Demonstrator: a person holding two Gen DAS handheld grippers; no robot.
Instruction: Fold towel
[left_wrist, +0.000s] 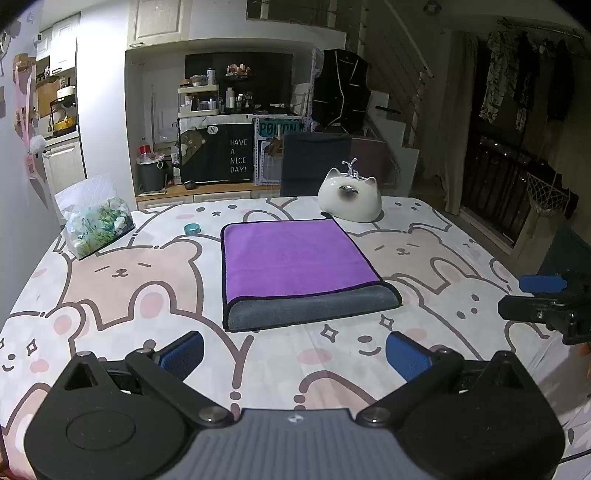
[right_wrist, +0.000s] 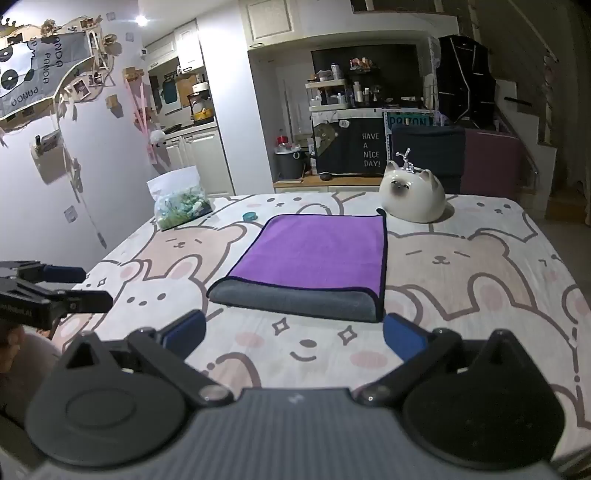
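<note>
folded towel lying flat mid-table, both claws spread and holding nothing

the towel (left_wrist: 295, 266) lies on the table (left_wrist: 122, 280), folded with its purple face up and a grey band of the underside showing along the near fold; in the right wrist view the same towel (right_wrist: 314, 258) sits just ahead of the fingers. the left gripper (left_wrist: 294, 352) hangs short of the near fold, its blue pads wide apart and not touching the cloth. the right gripper (right_wrist: 294, 332) is likewise spread and clear of the towel, with the other claw visible off to its left. beyond the towel's far right corner stands a cat-shaped ceramic piece (left_wrist: 350, 201), close to the cloth. a small teal ring (left_wrist: 191, 229) lies beside the far left corner, and a plastic bag (left_wrist: 98, 221) stands further left
</note>
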